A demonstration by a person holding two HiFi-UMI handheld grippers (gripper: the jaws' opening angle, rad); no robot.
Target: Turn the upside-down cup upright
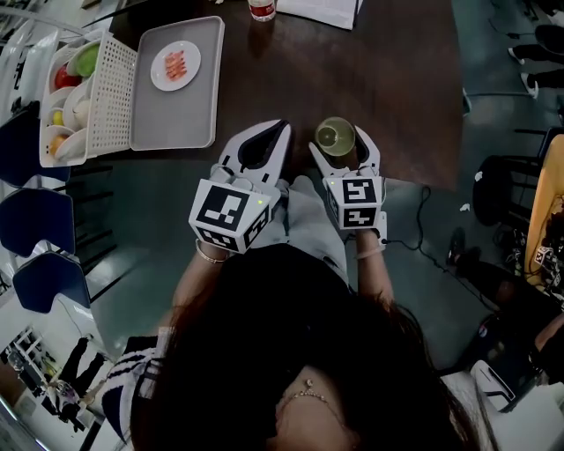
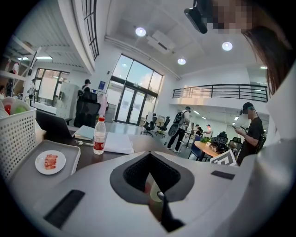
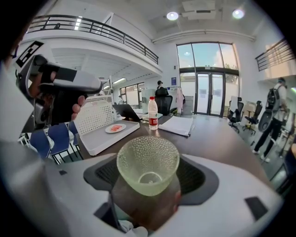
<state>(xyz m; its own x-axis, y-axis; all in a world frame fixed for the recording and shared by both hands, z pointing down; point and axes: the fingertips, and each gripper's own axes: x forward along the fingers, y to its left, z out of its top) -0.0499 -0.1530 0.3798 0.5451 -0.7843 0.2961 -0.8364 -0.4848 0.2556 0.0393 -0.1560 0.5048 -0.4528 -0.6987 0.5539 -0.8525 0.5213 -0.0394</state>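
Observation:
A pale green, dimpled plastic cup (image 1: 335, 136) sits between the jaws of my right gripper (image 1: 342, 150), which is shut on it. The cup's mouth faces up and I see down into it. It hangs over the near edge of the dark table (image 1: 291, 79). In the right gripper view the cup (image 3: 148, 157) fills the gap in my right gripper (image 3: 150, 183), with its mouth tipped toward the camera. My left gripper (image 1: 280, 128) is shut and empty, just left of the cup. In the left gripper view my left gripper (image 2: 149, 155) shows its jaws meeting.
A grey tray (image 1: 181, 123) holds a small plate of red food (image 1: 174, 66). A white perforated basket (image 1: 110, 97) and food bowls (image 1: 66, 97) lie further left. A water bottle (image 1: 262, 9) and papers (image 1: 322, 11) sit at the far edge. Blue chairs (image 1: 35, 220) stand left.

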